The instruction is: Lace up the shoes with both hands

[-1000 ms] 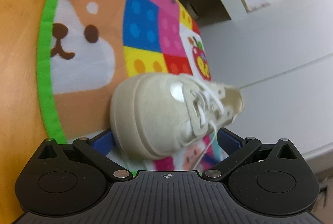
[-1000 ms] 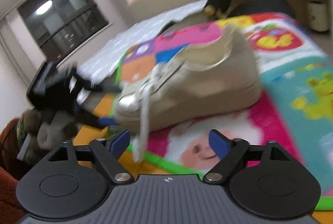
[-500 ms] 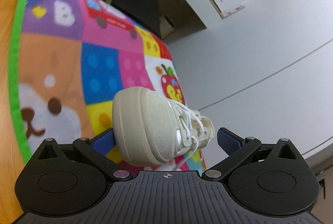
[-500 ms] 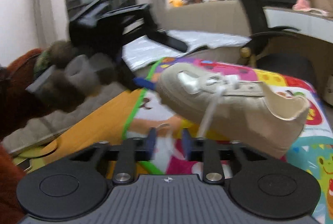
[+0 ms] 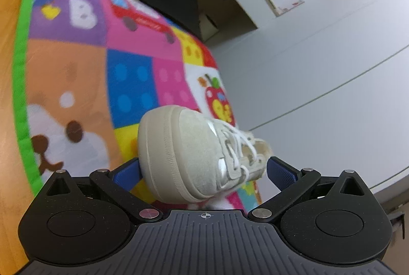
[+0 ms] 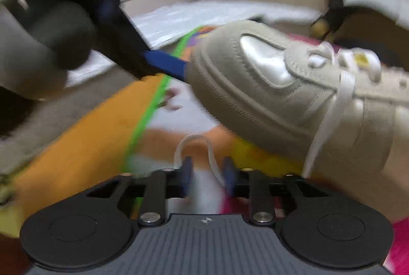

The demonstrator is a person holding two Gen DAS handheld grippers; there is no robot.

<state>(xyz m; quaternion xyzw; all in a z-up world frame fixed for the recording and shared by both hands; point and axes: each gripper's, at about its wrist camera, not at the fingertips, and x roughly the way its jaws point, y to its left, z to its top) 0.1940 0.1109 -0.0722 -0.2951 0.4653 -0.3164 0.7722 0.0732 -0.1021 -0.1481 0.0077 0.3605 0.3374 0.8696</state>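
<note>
Lifted clear of the play mat [image 5: 84,75] over the past second, the beige shoe [image 5: 189,155] hung toe-first between the blue pads of the left gripper [image 5: 203,169], where earlier it had rested lower, against the mat's dog panel. That gripper's tongs stood wide, one pad against the sole edge on the left; the other pad sat beside the lacing, and whether it pressed the shoe could not be told from the left wrist view. The right wrist view, heavily blurred, showed the left gripper's blue pad [image 6: 166,65] touching the toe of the shoe [image 6: 281,86], which was tilted in the air above the mat [image 6: 84,137]. The right gripper [image 6: 207,174], wide apart a second before, had drawn its tongs nearly together and they were closing on the white lace [image 6: 329,121]. The lace's end [image 6: 194,139] curled in a small loop between and just above the blue pads. From there the lace ran up the side of the shoe to the eyelets. Grey floor [image 5: 319,58] lay beyond the mat's far edge.
</note>
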